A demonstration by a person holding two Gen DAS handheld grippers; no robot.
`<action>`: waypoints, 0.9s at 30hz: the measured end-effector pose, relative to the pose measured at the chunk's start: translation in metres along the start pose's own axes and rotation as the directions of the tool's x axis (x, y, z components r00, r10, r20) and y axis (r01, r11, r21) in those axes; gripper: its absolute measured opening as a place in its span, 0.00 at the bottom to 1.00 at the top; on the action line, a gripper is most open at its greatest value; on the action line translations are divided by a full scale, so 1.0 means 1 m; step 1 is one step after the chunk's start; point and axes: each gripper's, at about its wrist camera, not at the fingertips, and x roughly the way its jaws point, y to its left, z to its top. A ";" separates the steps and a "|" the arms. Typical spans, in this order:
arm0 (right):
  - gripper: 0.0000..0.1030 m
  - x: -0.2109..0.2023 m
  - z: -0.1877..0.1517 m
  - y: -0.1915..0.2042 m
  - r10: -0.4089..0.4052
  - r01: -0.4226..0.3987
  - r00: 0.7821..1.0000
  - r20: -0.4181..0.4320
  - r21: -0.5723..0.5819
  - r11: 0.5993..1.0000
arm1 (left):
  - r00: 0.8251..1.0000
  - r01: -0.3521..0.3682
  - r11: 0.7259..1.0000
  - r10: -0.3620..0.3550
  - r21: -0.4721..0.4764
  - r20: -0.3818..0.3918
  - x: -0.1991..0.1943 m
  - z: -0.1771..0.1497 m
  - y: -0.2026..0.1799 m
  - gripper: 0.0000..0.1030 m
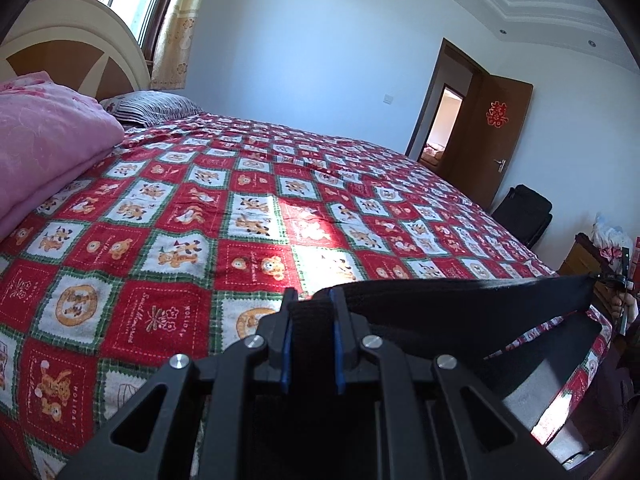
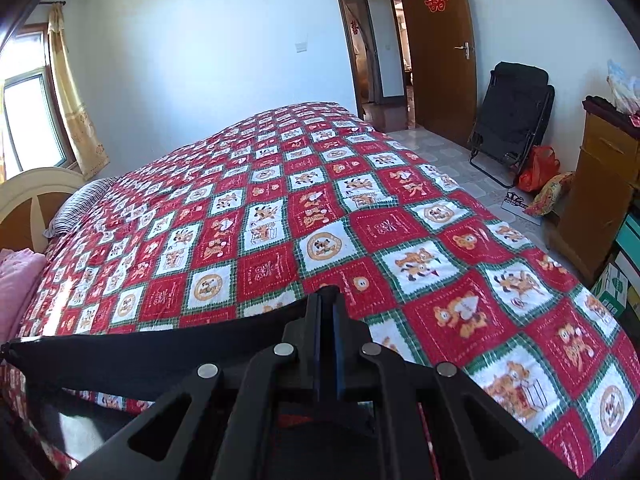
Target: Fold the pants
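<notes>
Black pants (image 1: 460,300) hang stretched between my two grippers above the near edge of the bed. My left gripper (image 1: 310,300) is shut on one thick end of the waistband, the cloth bunched between its blue pads. In the right wrist view the black pants (image 2: 160,344) run off to the left as a taut band, and my right gripper (image 2: 328,300) is shut on their other end, jaws nearly touching. The right gripper (image 1: 614,278) also shows small at the far end of the cloth in the left wrist view. The legs drop below, mostly hidden.
The bed carries a red, white and green cartoon quilt (image 2: 320,216). A pink folded blanket (image 1: 44,148) and a striped pillow (image 1: 152,106) lie by the headboard. Right of the bed stand a folded black chair (image 2: 512,112), a wooden cabinet (image 2: 600,184) and bags on the tiled floor.
</notes>
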 end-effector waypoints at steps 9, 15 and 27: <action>0.04 -0.013 -0.043 -0.024 0.008 -0.007 0.999 -0.035 0.026 1.000 | 1.000 0.022 1.000 -0.022 -0.001 -0.005 -0.023 -0.046 0.006 0.16; 0.04 -0.011 -0.073 -0.032 -0.011 0.012 0.997 -0.081 0.017 1.000 | 0.999 -0.006 0.999 0.008 0.052 -0.035 -0.027 -0.074 0.003 0.16; 0.06 -0.018 -0.093 -0.033 -0.059 0.053 0.991 -0.118 -0.054 0.997 | 0.997 -0.062 0.987 0.069 0.145 -0.042 -0.033 -0.103 -0.004 0.22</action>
